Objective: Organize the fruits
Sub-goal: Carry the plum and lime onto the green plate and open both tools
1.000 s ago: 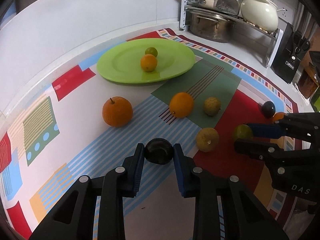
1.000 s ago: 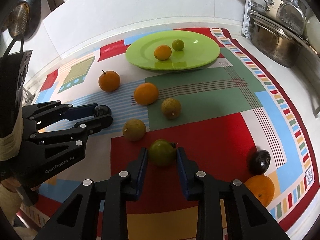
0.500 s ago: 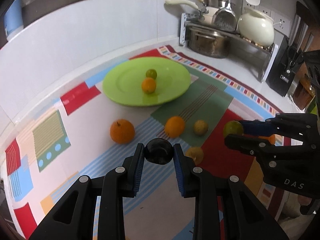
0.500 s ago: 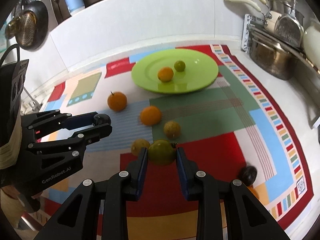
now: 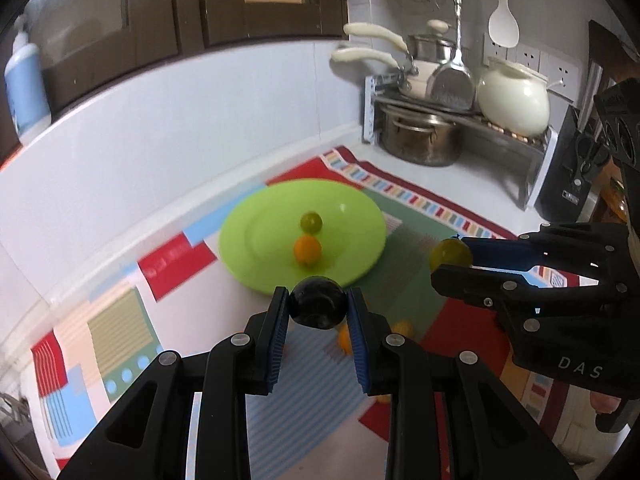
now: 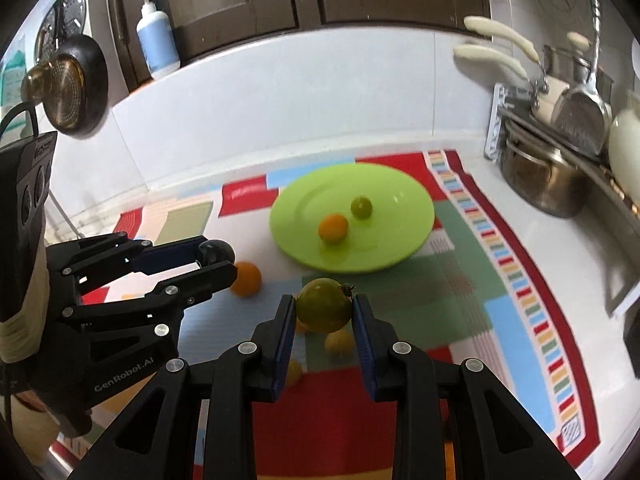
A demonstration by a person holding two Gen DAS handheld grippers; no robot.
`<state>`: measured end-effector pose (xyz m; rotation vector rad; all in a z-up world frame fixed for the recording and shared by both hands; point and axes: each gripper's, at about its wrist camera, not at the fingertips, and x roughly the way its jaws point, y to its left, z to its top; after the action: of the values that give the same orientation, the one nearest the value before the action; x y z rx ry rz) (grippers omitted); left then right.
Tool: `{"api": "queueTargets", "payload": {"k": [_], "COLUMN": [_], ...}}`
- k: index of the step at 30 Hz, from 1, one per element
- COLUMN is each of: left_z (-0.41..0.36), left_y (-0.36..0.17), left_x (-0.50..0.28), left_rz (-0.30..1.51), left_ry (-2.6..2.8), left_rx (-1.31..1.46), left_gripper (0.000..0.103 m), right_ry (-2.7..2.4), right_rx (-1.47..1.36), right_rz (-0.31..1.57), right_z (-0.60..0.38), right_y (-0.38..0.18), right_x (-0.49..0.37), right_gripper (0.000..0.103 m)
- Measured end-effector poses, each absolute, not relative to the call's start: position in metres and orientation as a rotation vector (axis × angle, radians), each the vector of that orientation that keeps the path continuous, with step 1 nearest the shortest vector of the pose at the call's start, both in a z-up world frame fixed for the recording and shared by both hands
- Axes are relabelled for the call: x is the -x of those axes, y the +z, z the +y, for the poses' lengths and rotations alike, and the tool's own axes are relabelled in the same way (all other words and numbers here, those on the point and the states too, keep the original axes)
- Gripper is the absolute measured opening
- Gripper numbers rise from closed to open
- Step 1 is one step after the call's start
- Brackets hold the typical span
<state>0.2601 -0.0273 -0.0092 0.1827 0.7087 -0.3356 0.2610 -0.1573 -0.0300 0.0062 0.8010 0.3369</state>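
Both grippers risen off mat, left fingers [image 5: 280, 320] clamping dark fruit [image 5: 317, 307], right fingers [image 6: 286, 326] clamping green fruit [image 6: 324, 309]

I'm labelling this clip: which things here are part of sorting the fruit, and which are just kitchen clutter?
Job:
left gripper with dark fruit
right gripper with green fruit
plate
two fruits on it
loose orange

Clutter:
pot
white jar
soap bottle
strainer
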Motion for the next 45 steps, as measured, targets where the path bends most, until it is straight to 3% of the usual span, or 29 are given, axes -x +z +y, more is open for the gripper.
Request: {"api": "queueTargets", "payload": {"k": [19, 45], "left_z": [-0.034, -0.033], "left_y": [0.018, -0.079], "left_x": [-0.345, -0.479], "left_rz": [0.655, 0.95], "left_ry": [-0.289, -0.315], "left_rx": [-0.183, -0.153], "left_gripper": [0.029, 0.029], "right_ry": [0.343, 0.325], "right_rx": [-0.017, -0.006], "right_rz": [0.772, 1.019], "right_z": [-0.163, -0.16], "right_y": [-0.001, -0.1], "right_x": [-0.357, -0.488], "right_gripper": [0.03, 0.03]}}
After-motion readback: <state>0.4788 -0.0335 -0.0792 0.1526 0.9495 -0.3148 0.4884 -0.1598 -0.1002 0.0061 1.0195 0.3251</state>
